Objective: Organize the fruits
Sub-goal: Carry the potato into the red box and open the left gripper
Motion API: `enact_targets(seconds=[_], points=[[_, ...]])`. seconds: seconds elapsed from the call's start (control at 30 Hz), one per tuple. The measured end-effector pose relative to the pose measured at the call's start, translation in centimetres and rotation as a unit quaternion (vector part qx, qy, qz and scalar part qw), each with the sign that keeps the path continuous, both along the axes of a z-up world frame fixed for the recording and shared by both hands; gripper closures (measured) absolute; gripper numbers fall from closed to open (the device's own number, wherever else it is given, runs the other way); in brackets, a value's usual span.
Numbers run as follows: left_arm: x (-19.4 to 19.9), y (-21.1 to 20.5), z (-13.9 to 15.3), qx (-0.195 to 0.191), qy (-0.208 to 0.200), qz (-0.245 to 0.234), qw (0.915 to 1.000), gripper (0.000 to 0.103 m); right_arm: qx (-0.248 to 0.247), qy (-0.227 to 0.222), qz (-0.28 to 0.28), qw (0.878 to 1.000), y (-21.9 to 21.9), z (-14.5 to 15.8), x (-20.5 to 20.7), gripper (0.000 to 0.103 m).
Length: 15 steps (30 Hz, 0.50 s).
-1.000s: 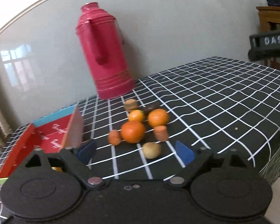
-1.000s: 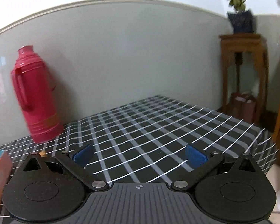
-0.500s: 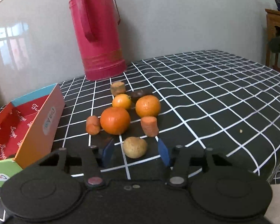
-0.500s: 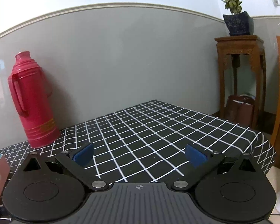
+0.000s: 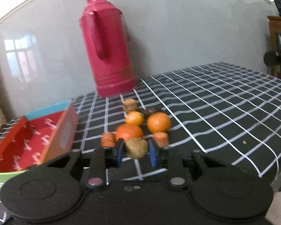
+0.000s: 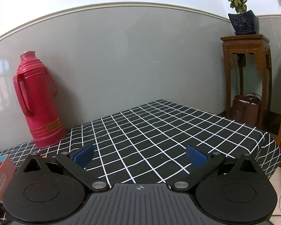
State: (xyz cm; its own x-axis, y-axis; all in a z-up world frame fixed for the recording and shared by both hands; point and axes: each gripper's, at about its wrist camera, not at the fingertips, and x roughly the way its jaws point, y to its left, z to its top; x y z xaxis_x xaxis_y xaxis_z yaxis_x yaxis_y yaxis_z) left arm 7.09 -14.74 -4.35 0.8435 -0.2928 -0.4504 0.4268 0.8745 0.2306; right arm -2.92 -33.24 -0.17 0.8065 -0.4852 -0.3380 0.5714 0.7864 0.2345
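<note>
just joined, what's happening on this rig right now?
The left claw is closing around a brown potato-like piece at the near edge of a cluster of oranges and carrot chunks on the checked tablecloth; contact looks likely, but blur hides it. An open red box sits just left of the pile. The right claw is open over bare cloth, holding nothing.

A glossy red plastic thermos [image 6: 38, 101] stands on a matt black cloth tablecloth [image 6: 159, 131] with white grid lines. A printed cardboard box [image 5: 33, 140] has a smooth red inside. The brown fruit [image 5: 136, 148] looks rough and dull; the oranges [image 5: 158, 122] look lightly dimpled. A carved wooden stand [image 6: 246, 71] shines with varnish.
</note>
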Motion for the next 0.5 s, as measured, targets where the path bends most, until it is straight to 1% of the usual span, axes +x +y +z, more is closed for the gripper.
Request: enact_targets(seconds=[0.13,0.23,0.37,0.5], points=[[0.2,1.5,1.1,-0.002,-0.031,0.035,0.9989,0.085,-0.003,0.001,0.007,1.0,0.6,0.1,0.3,0.0],[0.9,3.0,2.0,-0.007,-0.042,0.07,0.9967,0.085,-0.004,0.001,0.015,1.0,1.2,0.1,0.7,0.0],[2.2,5.4,2.9,-0.013,-0.047,0.126,0.9909,0.085,-0.01,0.002,0.027,1.0,2.1,0.1,1.3,0.0],[4.0,8.1,3.5,-0.02,-0.032,0.177,0.9835,0.085,-0.012,0.006,0.041,0.999,3.1,0.1,2.0,0.0]])
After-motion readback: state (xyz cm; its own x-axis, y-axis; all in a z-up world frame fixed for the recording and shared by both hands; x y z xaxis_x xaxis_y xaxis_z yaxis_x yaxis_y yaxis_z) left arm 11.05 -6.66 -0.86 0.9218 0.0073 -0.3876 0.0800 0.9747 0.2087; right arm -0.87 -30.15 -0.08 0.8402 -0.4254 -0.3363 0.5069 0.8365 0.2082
